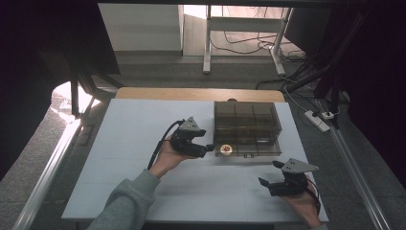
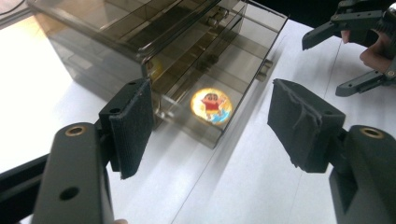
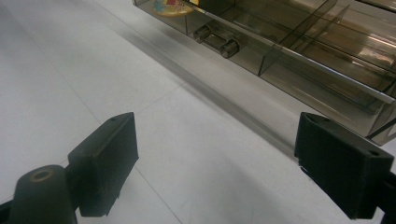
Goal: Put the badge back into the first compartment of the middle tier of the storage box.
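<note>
A smoky see-through drawer box (image 1: 246, 120) stands on the white table (image 1: 134, 143). Its bottom drawer (image 2: 205, 133) is pulled out a little. A round badge with a cartoon figure (image 2: 211, 106) lies in the drawer's left end, also seen from above as the badge (image 1: 225, 149). My left gripper (image 1: 209, 148) hovers just left of that drawer corner; in its own view the left gripper (image 2: 210, 88) is open with nothing between its pads. My right gripper (image 1: 268, 172) stands open near the table's front right, empty, facing the drawer's small handle (image 3: 217, 41).
The box holds several divided compartments (image 3: 327, 56). A wooden edge (image 1: 198, 93) runs along the table's far side. Beyond it are a white desk frame (image 1: 208, 43), cables and a power strip (image 1: 318, 120) on the floor. Bare white tabletop lies to the left and front.
</note>
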### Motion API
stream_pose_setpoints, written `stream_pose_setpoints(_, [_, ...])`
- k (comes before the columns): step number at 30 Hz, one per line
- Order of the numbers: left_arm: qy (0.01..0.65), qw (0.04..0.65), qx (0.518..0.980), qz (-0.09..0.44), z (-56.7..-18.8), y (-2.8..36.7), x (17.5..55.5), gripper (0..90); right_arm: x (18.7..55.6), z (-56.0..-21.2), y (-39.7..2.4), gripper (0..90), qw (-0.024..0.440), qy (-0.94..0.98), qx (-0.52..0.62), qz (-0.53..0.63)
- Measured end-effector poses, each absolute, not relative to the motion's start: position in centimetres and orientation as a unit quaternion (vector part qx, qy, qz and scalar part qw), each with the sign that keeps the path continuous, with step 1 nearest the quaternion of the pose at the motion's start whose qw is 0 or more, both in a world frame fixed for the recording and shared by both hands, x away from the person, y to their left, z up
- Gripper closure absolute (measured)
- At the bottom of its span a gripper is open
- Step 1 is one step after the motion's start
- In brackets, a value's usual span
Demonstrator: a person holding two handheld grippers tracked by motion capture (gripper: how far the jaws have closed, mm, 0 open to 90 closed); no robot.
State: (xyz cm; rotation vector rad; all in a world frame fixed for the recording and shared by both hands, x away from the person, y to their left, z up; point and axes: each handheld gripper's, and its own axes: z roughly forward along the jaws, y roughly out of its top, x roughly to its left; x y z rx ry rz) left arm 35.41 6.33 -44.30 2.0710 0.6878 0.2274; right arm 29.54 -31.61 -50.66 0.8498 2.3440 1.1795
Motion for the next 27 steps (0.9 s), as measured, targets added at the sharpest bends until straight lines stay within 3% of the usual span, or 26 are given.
stream_pose_setpoints(27, [0.321,0.455,0.822,0.121,-44.8,13.6,30.4,27.6,29.2,-50.6,-31.7,13.6,0.193,0.836,0.304,0.414])
